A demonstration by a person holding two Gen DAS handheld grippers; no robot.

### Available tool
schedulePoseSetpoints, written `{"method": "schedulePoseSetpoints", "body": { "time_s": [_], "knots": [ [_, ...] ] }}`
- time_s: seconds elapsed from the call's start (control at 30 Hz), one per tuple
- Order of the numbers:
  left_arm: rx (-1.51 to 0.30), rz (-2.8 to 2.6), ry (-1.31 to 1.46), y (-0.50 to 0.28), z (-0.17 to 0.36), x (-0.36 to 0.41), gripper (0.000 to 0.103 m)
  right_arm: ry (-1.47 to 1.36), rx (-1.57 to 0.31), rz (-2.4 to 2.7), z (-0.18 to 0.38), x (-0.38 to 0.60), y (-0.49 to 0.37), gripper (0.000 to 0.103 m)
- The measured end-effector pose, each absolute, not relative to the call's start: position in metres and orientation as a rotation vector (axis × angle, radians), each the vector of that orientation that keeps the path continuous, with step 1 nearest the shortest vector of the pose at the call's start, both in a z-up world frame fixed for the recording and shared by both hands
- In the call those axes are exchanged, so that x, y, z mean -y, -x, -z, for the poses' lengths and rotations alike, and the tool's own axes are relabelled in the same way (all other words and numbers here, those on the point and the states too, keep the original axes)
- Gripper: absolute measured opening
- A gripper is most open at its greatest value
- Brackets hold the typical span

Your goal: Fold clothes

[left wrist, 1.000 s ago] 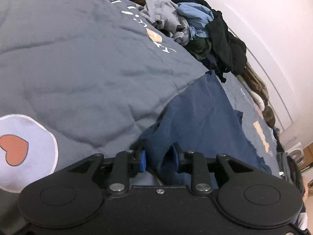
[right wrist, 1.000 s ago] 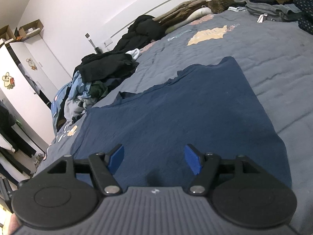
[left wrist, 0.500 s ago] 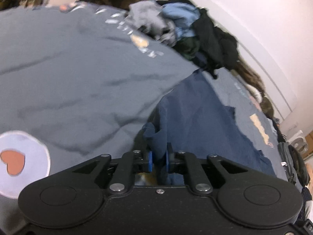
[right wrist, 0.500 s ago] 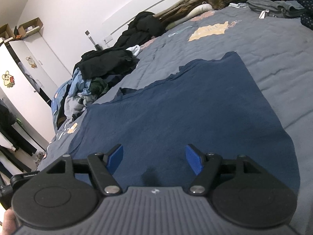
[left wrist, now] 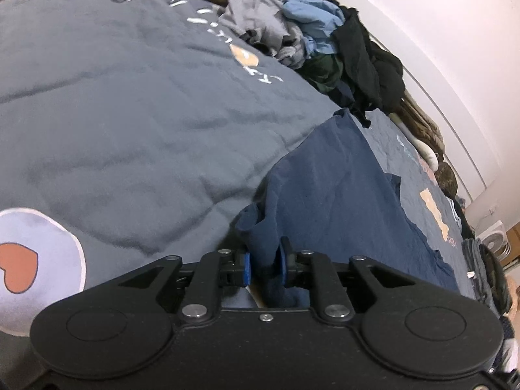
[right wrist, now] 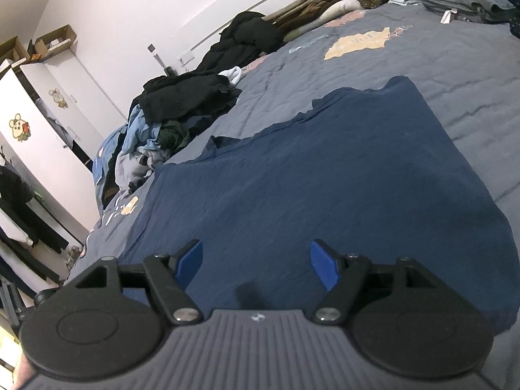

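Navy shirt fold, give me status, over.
Left gripper opening, navy shirt corner bunched between pads. Right gripper open above shirt. Nothing on it.

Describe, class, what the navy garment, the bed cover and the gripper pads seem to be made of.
Navy garment: thin matte knit, probably cotton jersey; it lies limp with fine creases.
Bed cover: grey padded, quilted cloth, matte; puffy stitched ridges and printed patches.
Right gripper pads: smooth blue, likely rubber or plastic, on black plastic-looking arms with metal pins.
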State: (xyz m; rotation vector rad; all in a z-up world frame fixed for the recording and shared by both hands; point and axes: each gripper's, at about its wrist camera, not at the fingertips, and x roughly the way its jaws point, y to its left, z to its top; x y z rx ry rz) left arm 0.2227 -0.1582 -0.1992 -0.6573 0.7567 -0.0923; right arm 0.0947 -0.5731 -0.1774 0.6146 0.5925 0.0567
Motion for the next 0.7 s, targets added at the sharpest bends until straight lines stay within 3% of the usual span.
{"method": "schedulePoseSetpoints", "body": {
  "time_s": [0.37, 0.43, 0.5, 0.7],
  "knots": [
    [-0.743, 0.103, 0.667, -0.224, 0.202, 0.156, 0.021, -0.658, -0.583, -0.033, 0.179, 0.583, -0.093, 0.074],
    [-0.737, 0.116, 0.624, -0.224, 0.201, 0.160, 0.020, -0.668, -0.583, -0.029, 0.180, 0.584, -0.093, 0.074],
    [-0.722, 0.129, 0.575, -0.223, 0.197, 0.164, 0.012, -0.667, -0.582, -0.032, 0.179, 0.584, -0.092, 0.074],
    [-0.648, 0.161, 0.369, -0.213, 0.176, 0.190, 0.009, -0.675, -0.567, -0.047, 0.173, 0.585, -0.091, 0.074]
  ]
}}
